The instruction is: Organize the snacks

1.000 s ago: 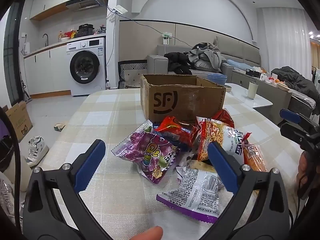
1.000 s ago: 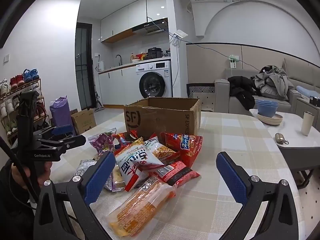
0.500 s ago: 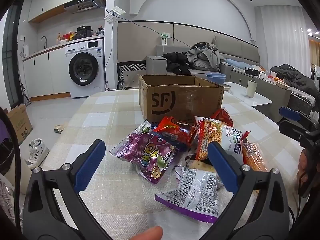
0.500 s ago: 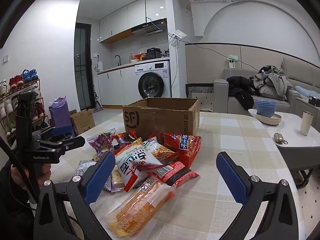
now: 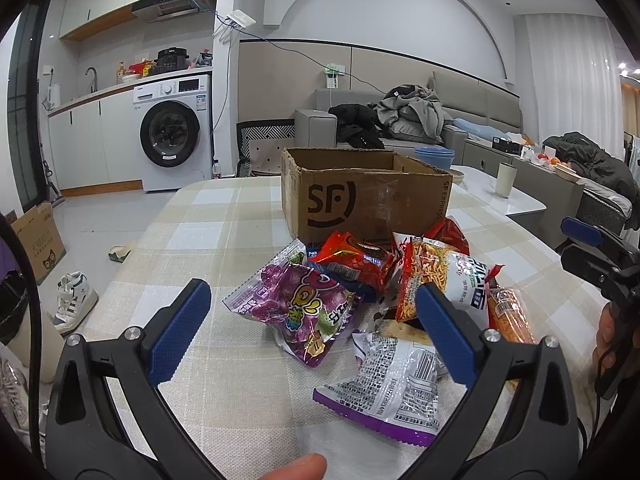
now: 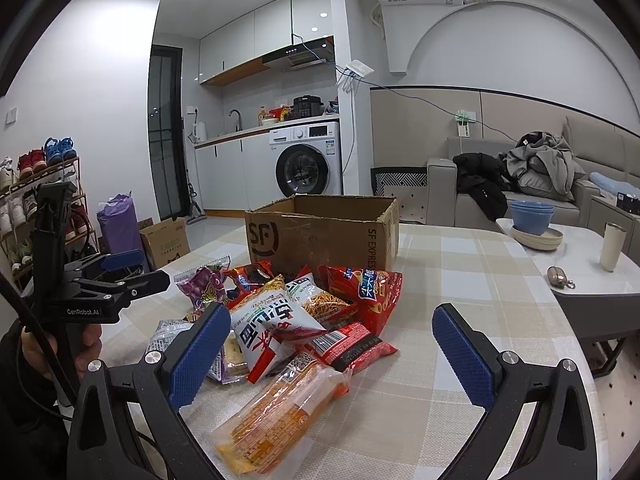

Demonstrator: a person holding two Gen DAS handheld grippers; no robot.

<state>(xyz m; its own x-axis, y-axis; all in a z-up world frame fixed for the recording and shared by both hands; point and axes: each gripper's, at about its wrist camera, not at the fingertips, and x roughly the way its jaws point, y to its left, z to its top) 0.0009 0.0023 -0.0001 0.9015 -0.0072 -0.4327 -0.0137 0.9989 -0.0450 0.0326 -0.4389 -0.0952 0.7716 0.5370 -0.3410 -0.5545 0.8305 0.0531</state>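
A pile of snack bags lies on the checked tablecloth in front of an open cardboard SF box [image 5: 366, 200], which also shows in the right wrist view [image 6: 320, 234]. The pile holds a purple bag [image 5: 302, 306], a red bag [image 5: 352, 258], a white noodle bag [image 5: 440, 276], a silver-purple bag [image 5: 394, 390] and an orange pack [image 6: 280, 404]. My left gripper [image 5: 312, 320] is open and empty, above the purple bag. My right gripper [image 6: 332, 340] is open and empty, above the orange pack and white bag [image 6: 268, 320].
The checked table [image 5: 208, 240] drops off at its left edge to the floor with shoes and a box. A white side table [image 6: 584, 264] with blue bowls [image 6: 532, 216] and a cup stands to the right. A sofa with clothes lies behind.
Both grippers have drifted very slightly; the scene shifts a little in each view. Nothing was taken hold of or moved.
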